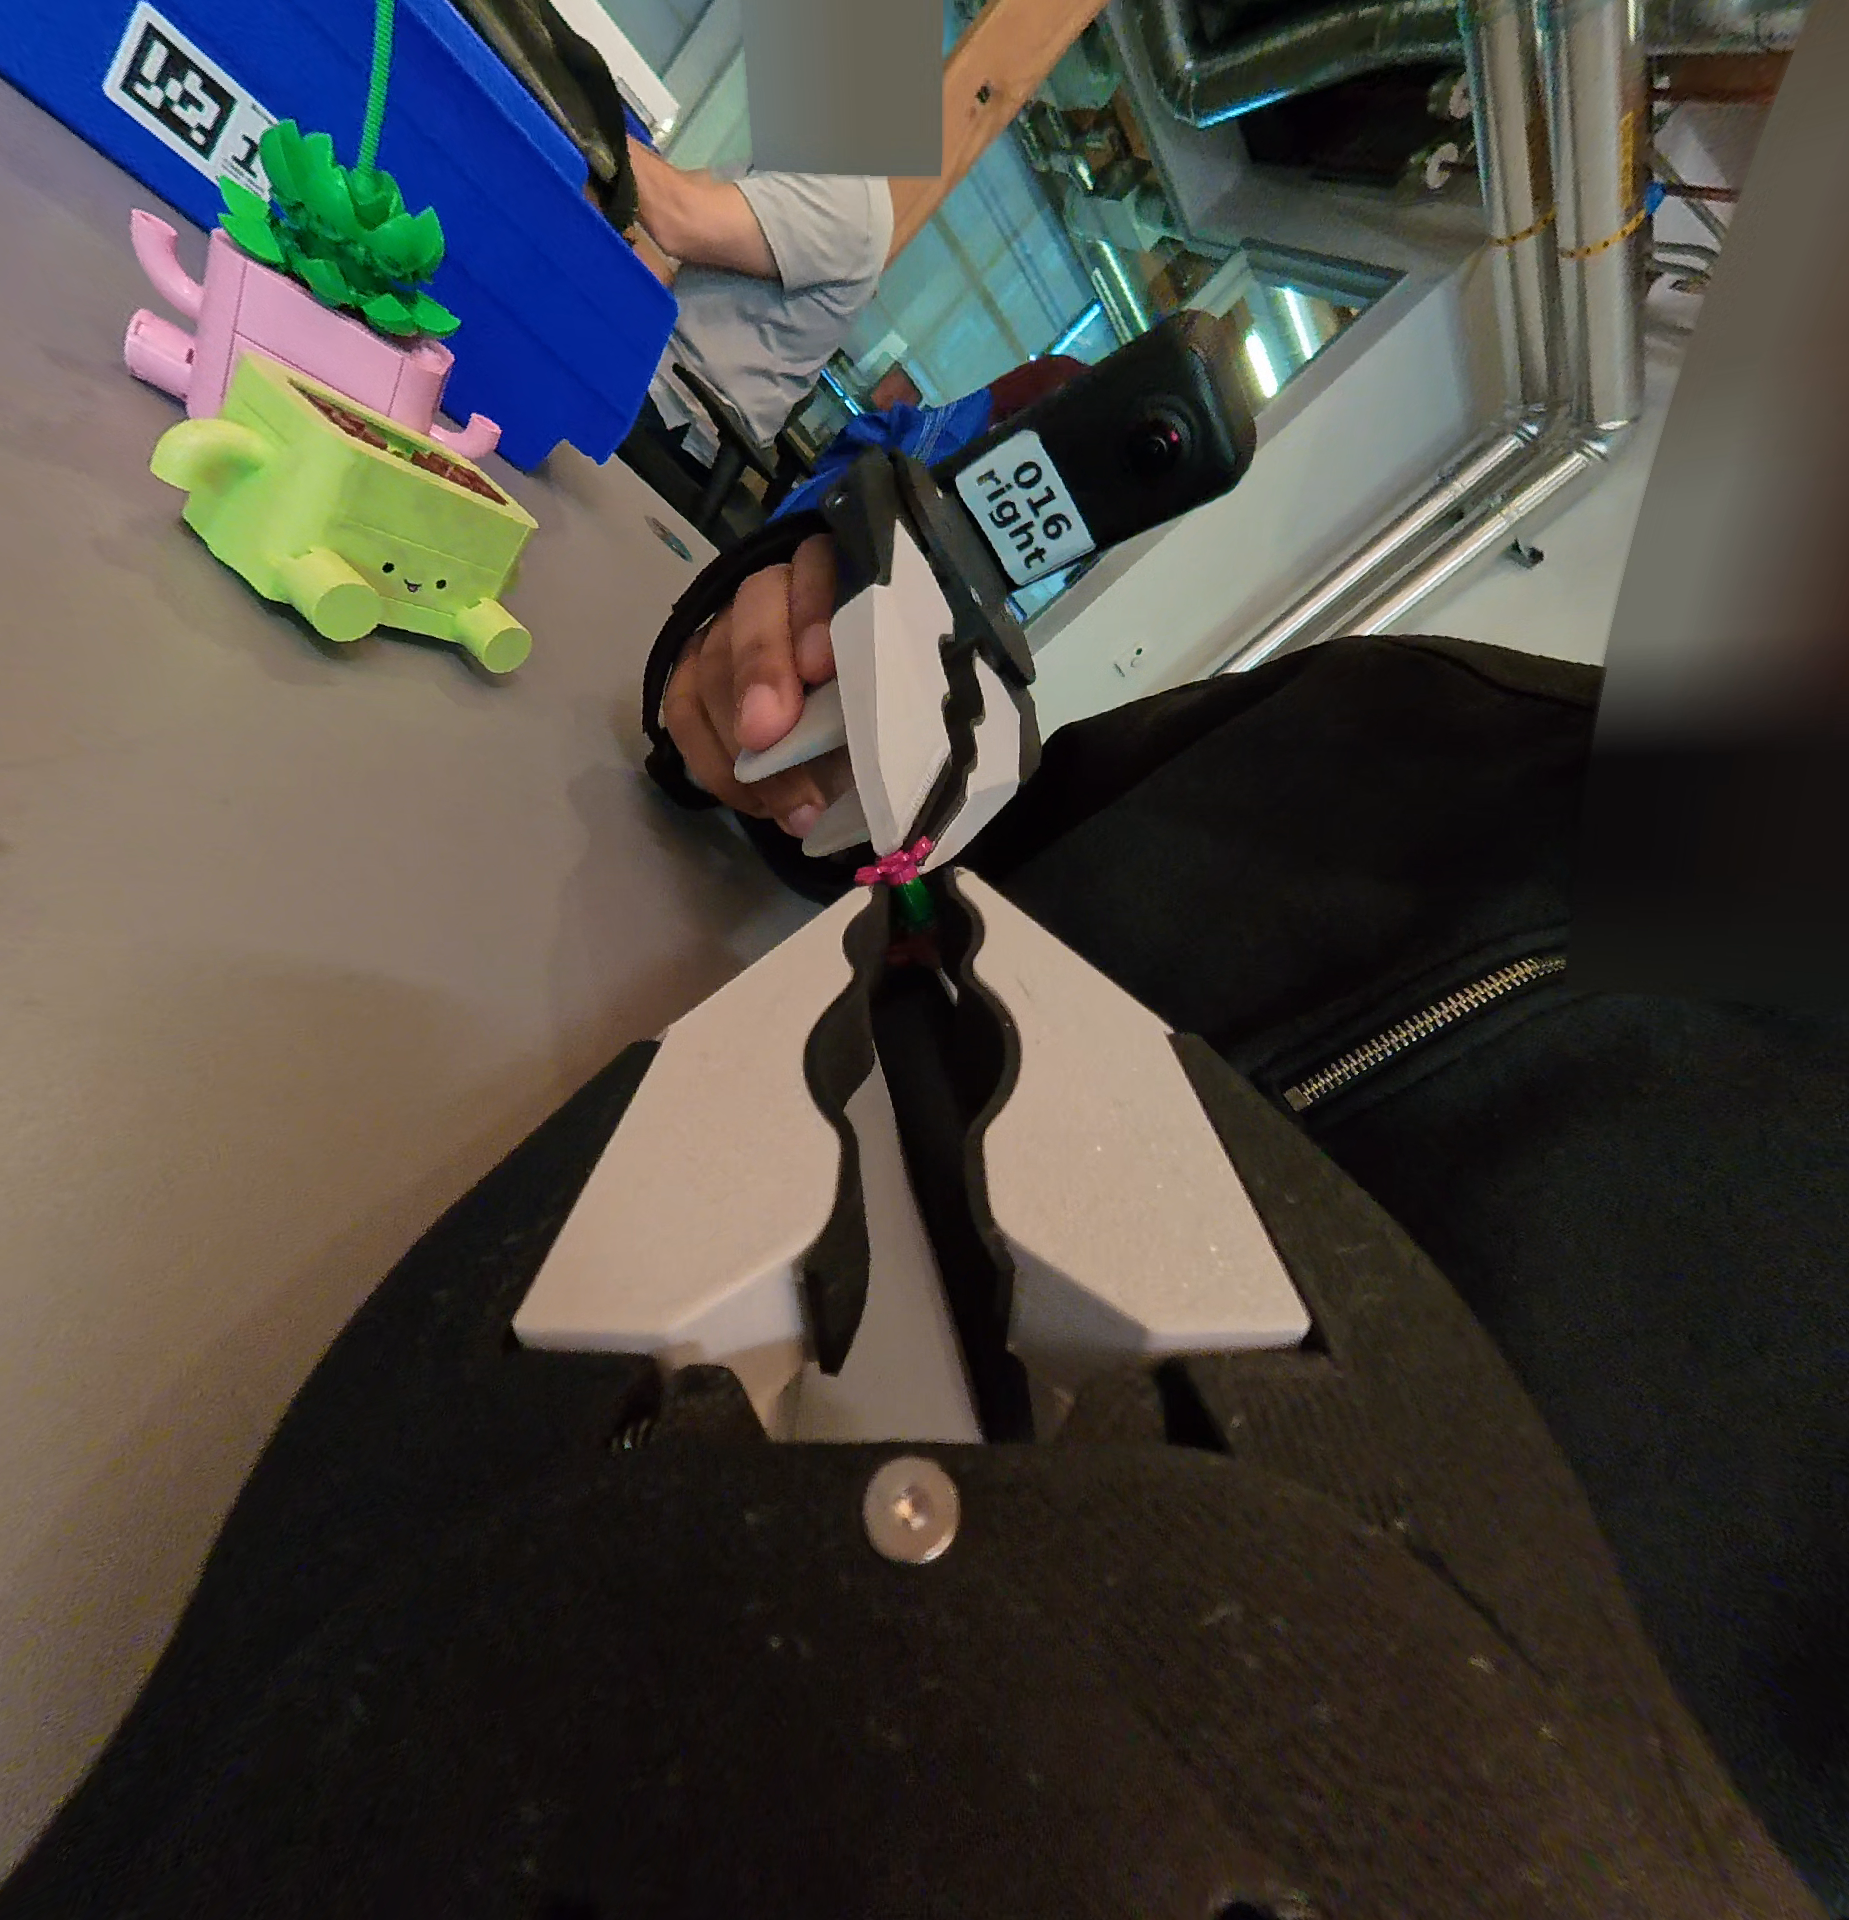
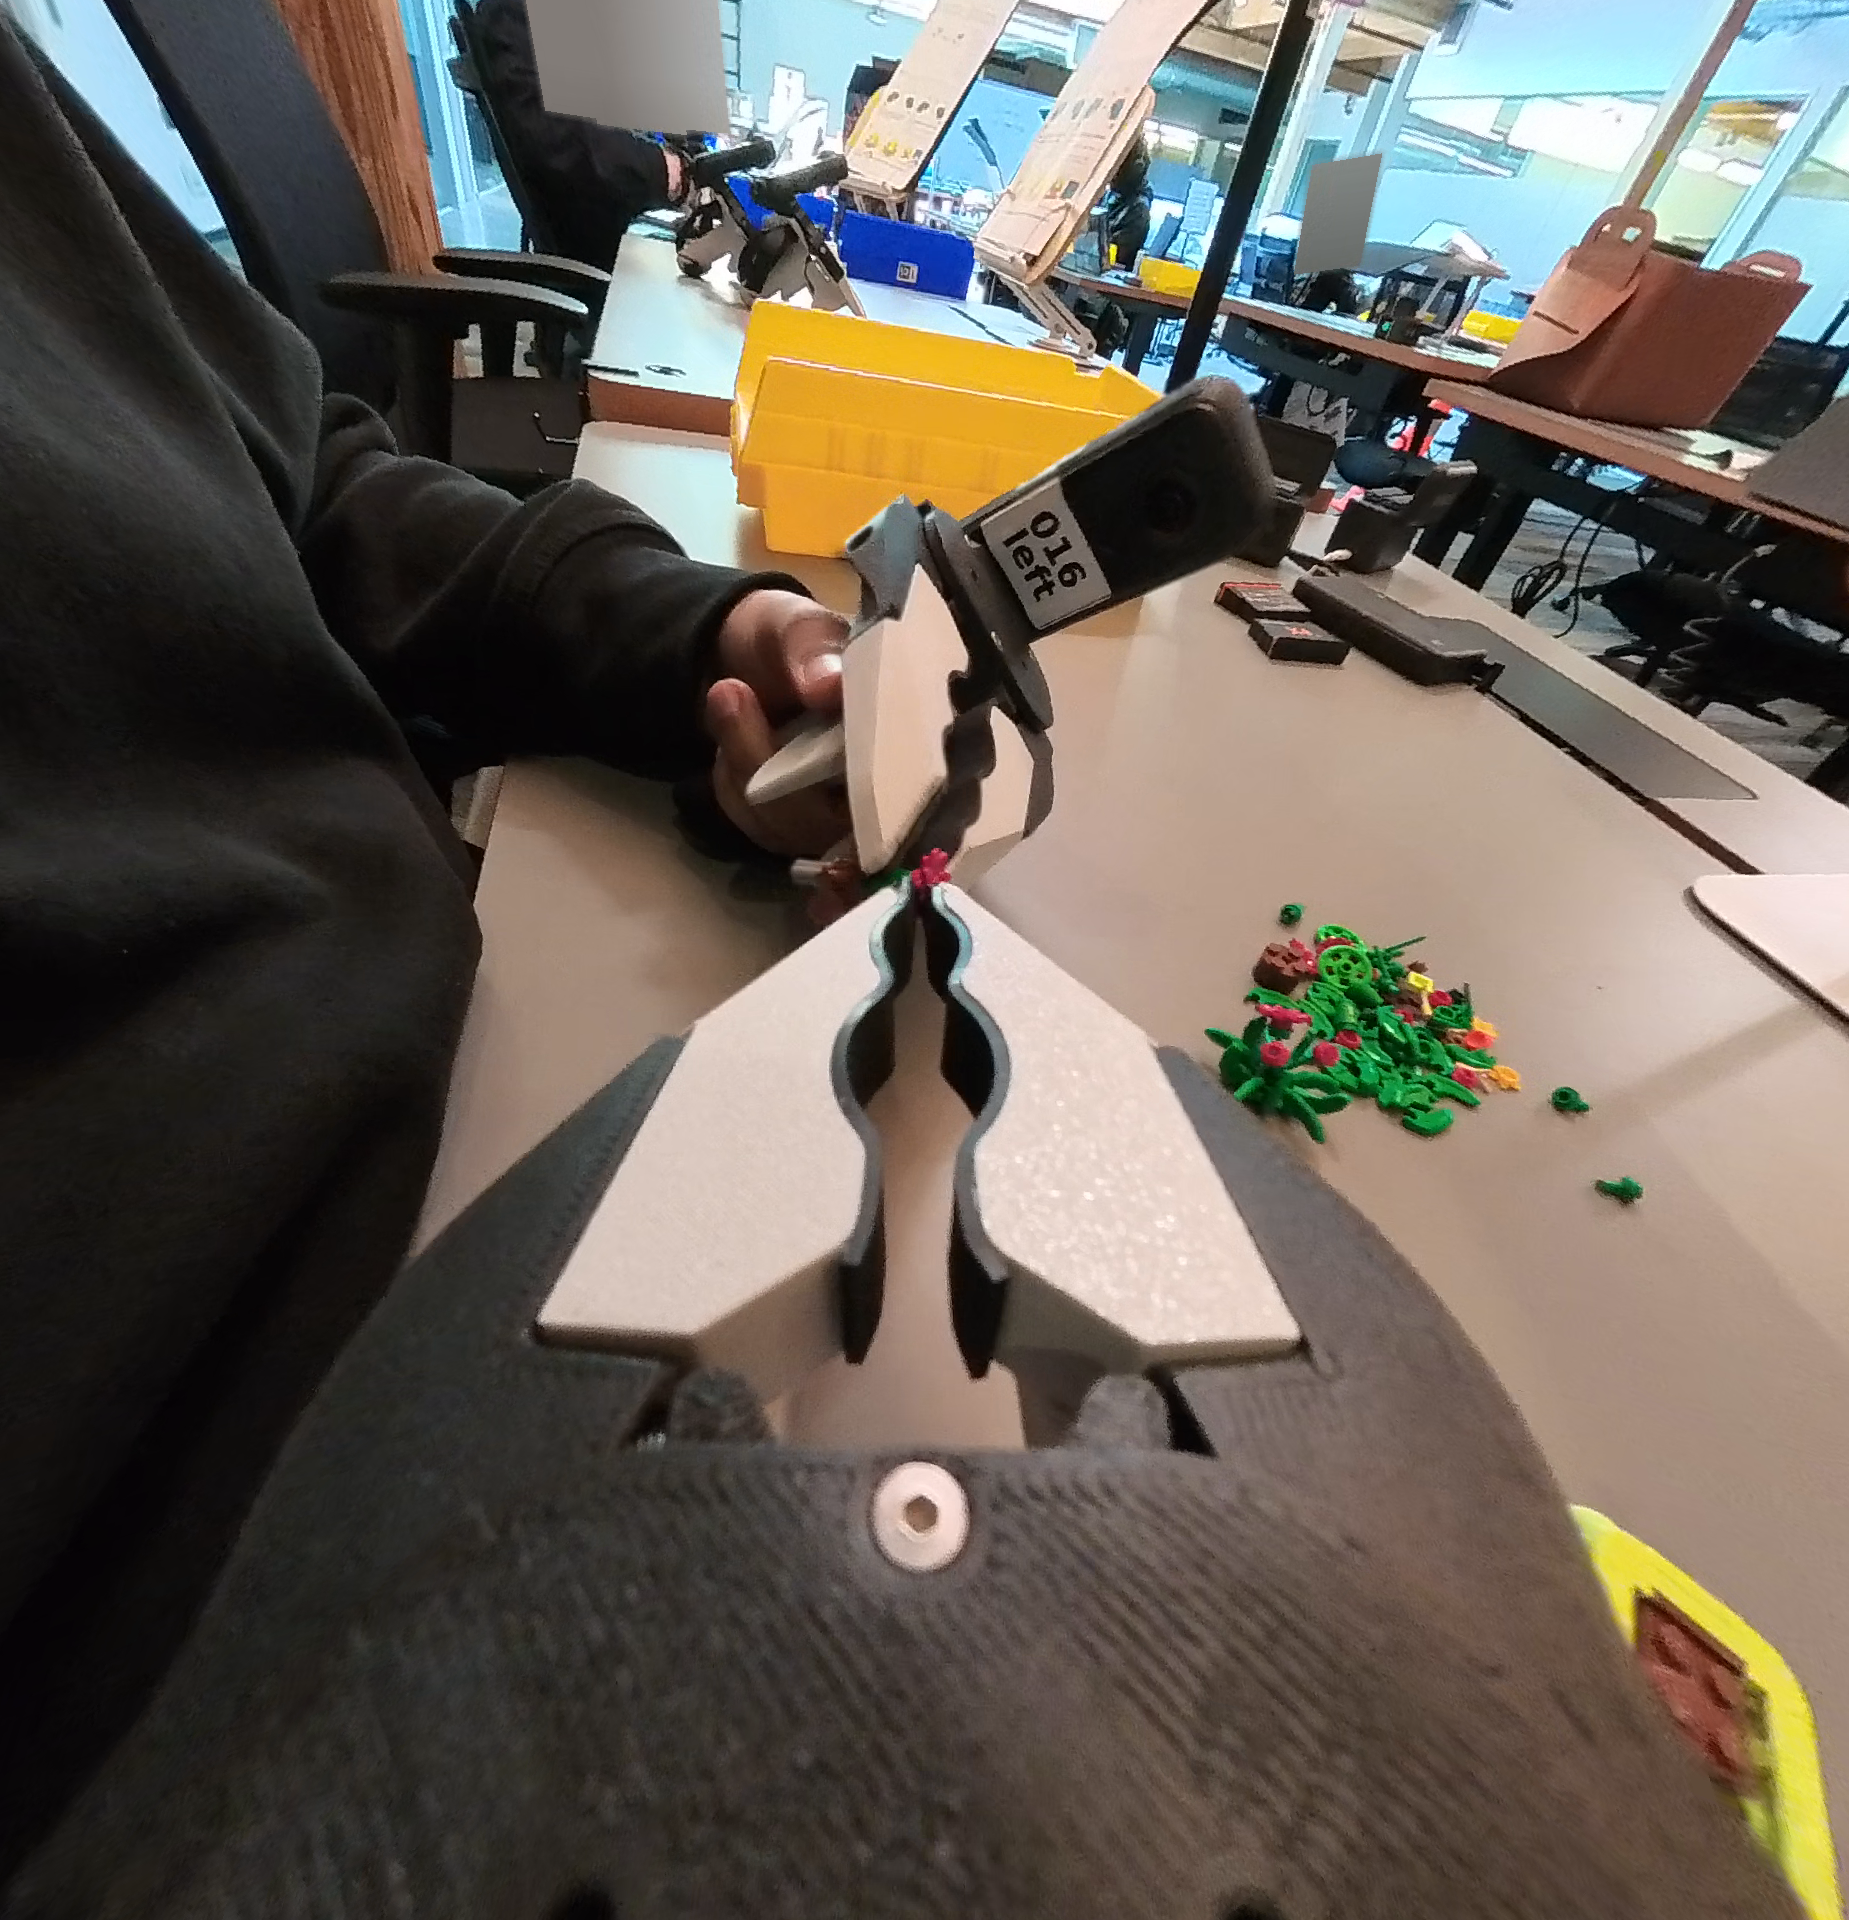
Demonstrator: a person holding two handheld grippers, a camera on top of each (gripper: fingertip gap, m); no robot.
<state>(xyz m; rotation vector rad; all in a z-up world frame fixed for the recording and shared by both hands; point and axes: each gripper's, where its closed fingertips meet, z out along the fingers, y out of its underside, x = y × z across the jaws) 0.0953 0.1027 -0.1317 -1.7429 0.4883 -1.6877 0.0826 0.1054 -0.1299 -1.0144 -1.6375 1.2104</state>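
My left gripper (image 1: 915, 896) is shut on a small green stem (image 1: 912, 906) with a dark red piece lower between the fingers. My right gripper (image 2: 925, 902) is shut on a tiny pink flower (image 2: 933, 868). The two grippers meet tip to tip above the grey table's near edge, and the flower (image 1: 894, 862) sits on the end of the stem. The right gripper (image 1: 915, 836) comes down from above in the left wrist view. The left gripper (image 2: 912, 860) comes down from above in the right wrist view, with a brown piece (image 2: 832, 883) beside its tip.
A lime-green pot figure (image 1: 348, 520) and a pink pot figure with a green plant (image 1: 317, 301) stand by a blue bin (image 1: 463, 187). A pile of small green, red and yellow pieces (image 2: 1356, 1029) lies on the table (image 2: 1211, 831). Yellow bins (image 2: 899, 436) stand behind it. My left and right fingertips are right by each other.
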